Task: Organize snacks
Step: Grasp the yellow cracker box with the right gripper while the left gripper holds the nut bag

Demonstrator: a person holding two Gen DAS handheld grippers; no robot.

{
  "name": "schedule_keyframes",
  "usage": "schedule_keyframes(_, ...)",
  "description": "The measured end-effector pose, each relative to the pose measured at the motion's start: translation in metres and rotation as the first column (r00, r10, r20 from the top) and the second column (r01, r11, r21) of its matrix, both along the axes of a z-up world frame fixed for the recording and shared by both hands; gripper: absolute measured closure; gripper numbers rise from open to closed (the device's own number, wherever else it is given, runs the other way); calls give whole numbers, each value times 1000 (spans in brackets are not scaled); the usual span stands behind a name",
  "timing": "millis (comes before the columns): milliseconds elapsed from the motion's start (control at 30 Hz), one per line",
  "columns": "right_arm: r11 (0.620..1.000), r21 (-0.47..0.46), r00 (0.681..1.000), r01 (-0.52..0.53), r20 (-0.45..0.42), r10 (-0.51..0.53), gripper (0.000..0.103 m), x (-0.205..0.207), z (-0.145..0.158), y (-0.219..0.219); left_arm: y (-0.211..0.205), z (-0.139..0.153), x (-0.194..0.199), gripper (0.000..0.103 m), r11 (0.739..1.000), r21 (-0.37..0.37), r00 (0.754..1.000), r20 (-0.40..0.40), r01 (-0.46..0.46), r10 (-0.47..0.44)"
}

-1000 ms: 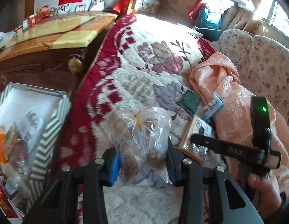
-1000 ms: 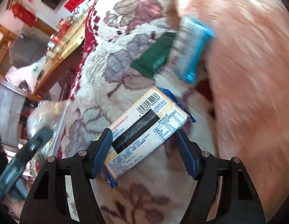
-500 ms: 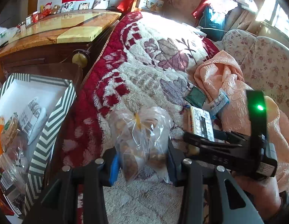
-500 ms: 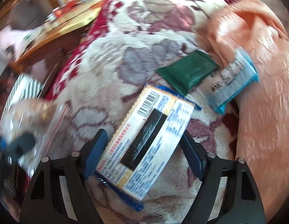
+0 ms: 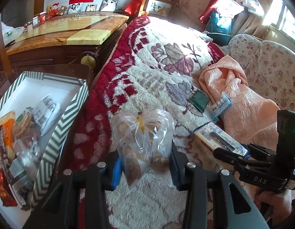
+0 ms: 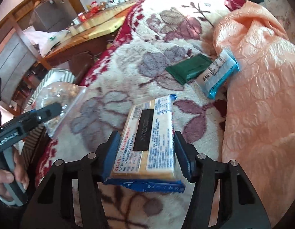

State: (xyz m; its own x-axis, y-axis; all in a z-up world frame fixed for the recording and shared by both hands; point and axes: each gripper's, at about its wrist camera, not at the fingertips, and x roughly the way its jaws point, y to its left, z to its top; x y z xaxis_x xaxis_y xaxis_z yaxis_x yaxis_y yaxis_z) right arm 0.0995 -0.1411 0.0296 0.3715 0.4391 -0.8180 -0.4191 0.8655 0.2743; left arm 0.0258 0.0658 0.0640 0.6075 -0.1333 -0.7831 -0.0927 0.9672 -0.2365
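The left gripper [image 5: 144, 164] clenches a clear bag [image 5: 143, 143] of brown snacks just above the blanket [image 5: 157, 66]. The right gripper [image 6: 147, 152] grips a cracker pack [image 6: 150, 139] (barcode side up) by its long edges, on the blanket beside the peach quilt [image 6: 261, 95]. Farther off, a green packet [image 6: 188, 70] and a blue one [image 6: 218, 76] lie touching at the quilt's edge. A striped box [image 5: 61, 129] of snacks sits left of the bed.
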Motion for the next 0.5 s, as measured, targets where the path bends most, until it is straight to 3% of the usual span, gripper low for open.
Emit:
schedule_keyframes(167,996,-61,997,-63,-42,60,47,-11,-7,13,5,-2,-11,59,1000,-7,1000,-18,-14,14)
schedule_keyframes(267,993,-111,997,-48,-66,41,46,-13,-19,14,7,-2,-17,59,1000,-2,1000,-18,-21,21)
schedule_keyframes(400,980,-188,998,-64,-36,58,39,-10,-17,21,9,-5,-18,59,1000,-2,999,-24,-29,29)
schedule_keyframes(500,971,-223,996,-83,-30,78,39,-5,-17,27,8,-5,-18,59,1000,1,999,-24,-24,24)
